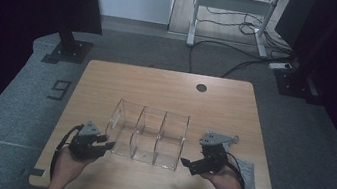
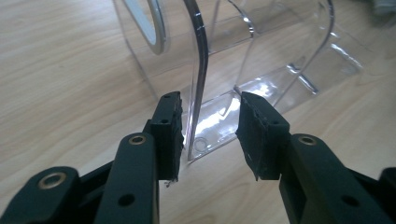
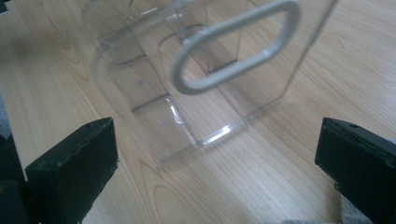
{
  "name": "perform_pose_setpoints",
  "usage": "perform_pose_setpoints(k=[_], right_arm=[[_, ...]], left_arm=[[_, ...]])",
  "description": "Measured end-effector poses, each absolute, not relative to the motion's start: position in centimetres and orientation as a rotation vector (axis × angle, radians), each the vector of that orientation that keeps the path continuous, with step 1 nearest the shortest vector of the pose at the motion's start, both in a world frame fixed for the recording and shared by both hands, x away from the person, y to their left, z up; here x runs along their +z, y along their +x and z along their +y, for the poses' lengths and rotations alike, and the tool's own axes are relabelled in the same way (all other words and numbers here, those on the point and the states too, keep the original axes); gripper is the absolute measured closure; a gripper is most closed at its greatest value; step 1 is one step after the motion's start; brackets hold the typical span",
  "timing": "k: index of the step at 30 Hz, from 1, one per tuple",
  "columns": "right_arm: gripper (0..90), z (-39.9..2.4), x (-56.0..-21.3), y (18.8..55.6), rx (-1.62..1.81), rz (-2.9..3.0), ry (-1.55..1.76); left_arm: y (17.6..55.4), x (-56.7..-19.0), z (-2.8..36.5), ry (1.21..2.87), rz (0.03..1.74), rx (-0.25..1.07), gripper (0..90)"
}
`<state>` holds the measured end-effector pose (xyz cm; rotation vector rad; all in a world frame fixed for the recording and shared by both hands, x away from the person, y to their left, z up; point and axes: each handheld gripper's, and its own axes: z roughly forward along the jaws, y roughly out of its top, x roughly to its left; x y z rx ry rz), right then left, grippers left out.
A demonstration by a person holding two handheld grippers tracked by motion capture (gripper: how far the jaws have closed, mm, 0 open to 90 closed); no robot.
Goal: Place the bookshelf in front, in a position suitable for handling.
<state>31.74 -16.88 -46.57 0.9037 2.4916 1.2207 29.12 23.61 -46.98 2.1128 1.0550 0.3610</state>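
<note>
Left gripper (image 2: 208, 135) jaws straddle the clear organizer's (image 1: 148, 134) left end wall, pads not pressing yet; organizer sits mid-table. Centre that wall between your pads, then close squarely. Right gripper (image 1: 196, 165) is wide open just beside its right end
</note>
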Motion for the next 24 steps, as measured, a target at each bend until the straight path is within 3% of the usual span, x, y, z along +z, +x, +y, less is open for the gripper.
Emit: perform_pose_setpoints(k=[4,10,11,14,24], right_arm=[[0.0,-16.2,-46.4,31.6,1.221,2.494,0.883],[1.9,-15.2,-46.2,31.9,1.202,2.471,0.882],[6.7,-15.1,-46.2,32.2,1.209,2.456,0.907],[12.9,-15.0,-46.2,32.5,1.206,2.440,0.925],[17.6,-16.1,-46.0,32.9,1.149,2.402,1.001]], left_arm=[[28.5,-47.1,23.4,2.118,0.999,0.355,54.4],[28.5,-47.9,24.9,2.133,1.007,0.396,29.8],[28.5,-48.2,25.7,2.136,1.013,0.397,27.6],[28.5,-48.3,26.6,2.122,1.042,0.402,22.1],[28.6,-49.0,27.8,2.079,1.084,0.365,14.8]])
